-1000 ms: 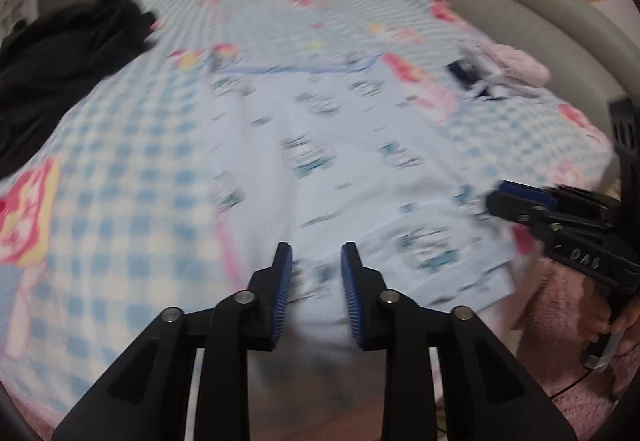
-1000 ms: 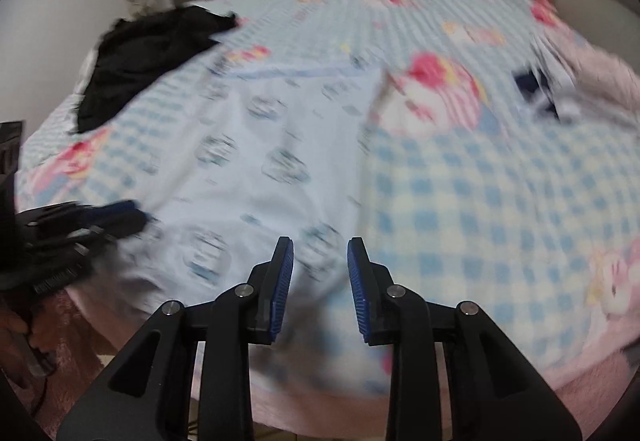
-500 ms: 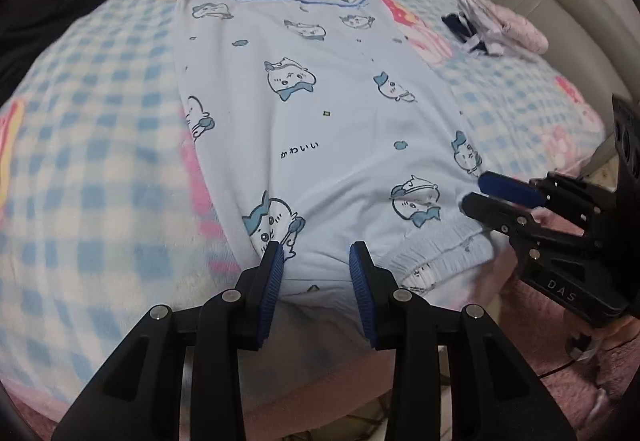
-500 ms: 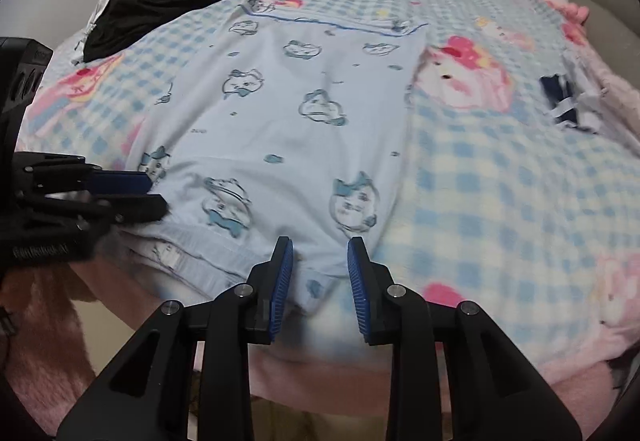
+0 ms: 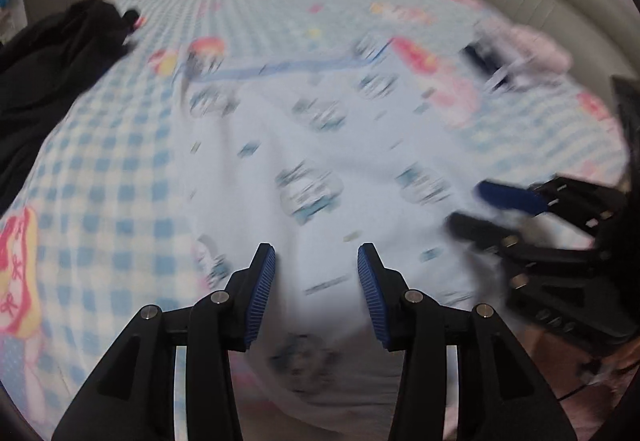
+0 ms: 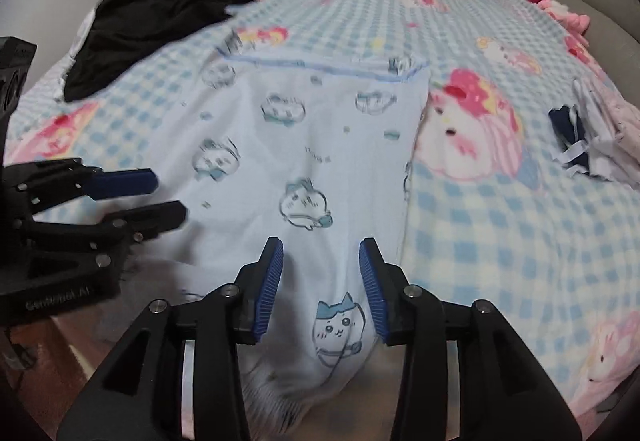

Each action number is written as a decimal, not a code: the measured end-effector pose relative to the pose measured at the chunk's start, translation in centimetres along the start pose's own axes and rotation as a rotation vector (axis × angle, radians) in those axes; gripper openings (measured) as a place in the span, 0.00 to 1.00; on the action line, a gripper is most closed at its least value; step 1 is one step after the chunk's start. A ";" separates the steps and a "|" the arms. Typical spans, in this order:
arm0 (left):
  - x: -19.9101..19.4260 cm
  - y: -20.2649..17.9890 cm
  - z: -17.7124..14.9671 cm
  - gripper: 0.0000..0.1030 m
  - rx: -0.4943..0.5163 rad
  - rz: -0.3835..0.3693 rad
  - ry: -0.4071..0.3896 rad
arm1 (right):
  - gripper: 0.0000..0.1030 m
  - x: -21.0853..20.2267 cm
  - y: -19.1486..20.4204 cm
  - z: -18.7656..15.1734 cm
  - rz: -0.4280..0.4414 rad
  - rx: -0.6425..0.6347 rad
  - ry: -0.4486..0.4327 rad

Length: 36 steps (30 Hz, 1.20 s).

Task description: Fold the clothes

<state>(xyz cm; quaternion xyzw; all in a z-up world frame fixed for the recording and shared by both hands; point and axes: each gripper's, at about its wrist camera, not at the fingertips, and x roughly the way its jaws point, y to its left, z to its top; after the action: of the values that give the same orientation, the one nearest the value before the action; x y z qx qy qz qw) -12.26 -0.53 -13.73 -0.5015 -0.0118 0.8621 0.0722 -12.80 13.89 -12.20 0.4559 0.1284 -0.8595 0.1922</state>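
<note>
1. A pale blue cotton garment printed with small cartoon animals [image 6: 304,145] lies spread flat on a blue-and-white checked fleece blanket with pink cartoon figures [image 6: 520,241], filling the middle of both views. Its blue-trimmed far edge sits toward the upper centre and its gathered near edge hangs over the bed's front at the bottom.
2. The left gripper [image 5: 316,281], black with blue ribbed pads, stands at bottom centre of its own view. Its jaws have just been opening and are parted over the garment's near edge, with cloth seen between them but not pinched.
3. The right gripper [image 6: 320,273] stands likewise at bottom centre. Its jaws have also just been opening, and the pads are clear of the fabric.
4. A crumpled black garment [image 6: 148,25] lies in the upper left.
5. A small navy-and-white cloth pile [image 6: 576,141] lies at the right edge.
</note>
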 end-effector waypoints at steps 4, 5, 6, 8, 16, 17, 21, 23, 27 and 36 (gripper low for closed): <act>-1.2 3.1 -1.3 0.43 -0.088 -0.085 -0.028 | 0.39 0.3 -0.8 -1.6 0.007 -0.013 0.006; -1.9 3.8 -1.3 0.43 -0.109 -0.099 -0.048 | 0.39 -0.2 -1.2 -1.8 0.030 -0.003 -0.008; -2.5 4.3 -1.1 0.43 -0.126 -0.093 -0.077 | 0.39 -0.7 -1.8 -1.7 0.053 0.018 -0.020; -3.6 5.7 -0.3 0.43 -0.165 -0.105 -0.136 | 0.39 -1.4 -2.9 -1.0 0.080 0.063 -0.039; -2.3 8.5 3.0 0.41 -0.212 -0.129 -0.180 | 0.39 0.5 -5.6 3.7 0.028 0.154 -0.034; -1.7 8.5 3.2 0.41 -0.206 -0.136 -0.168 | 0.39 1.0 -5.8 3.9 0.032 0.164 -0.023; 0.7 7.9 3.5 0.41 -0.187 -0.140 -0.106 | 0.39 3.1 -6.5 4.2 0.033 0.206 0.010; 1.9 7.6 3.3 0.23 -0.182 -0.132 -0.077 | 0.39 3.7 -7.0 4.0 0.049 0.234 0.008; 2.4 8.1 3.1 0.22 -0.194 -0.041 -0.054 | 0.43 4.5 -7.5 3.9 0.004 0.216 0.014; -0.3 9.8 3.8 0.26 -0.228 -0.162 -0.159 | 0.44 0.9 -10.0 4.1 -0.007 0.266 -0.106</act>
<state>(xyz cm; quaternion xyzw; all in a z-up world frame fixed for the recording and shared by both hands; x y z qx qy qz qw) -16.53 -10.02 -12.45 -0.4340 -0.1557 0.8835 0.0827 -20.73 20.97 -10.27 0.4307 0.0047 -0.8925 0.1339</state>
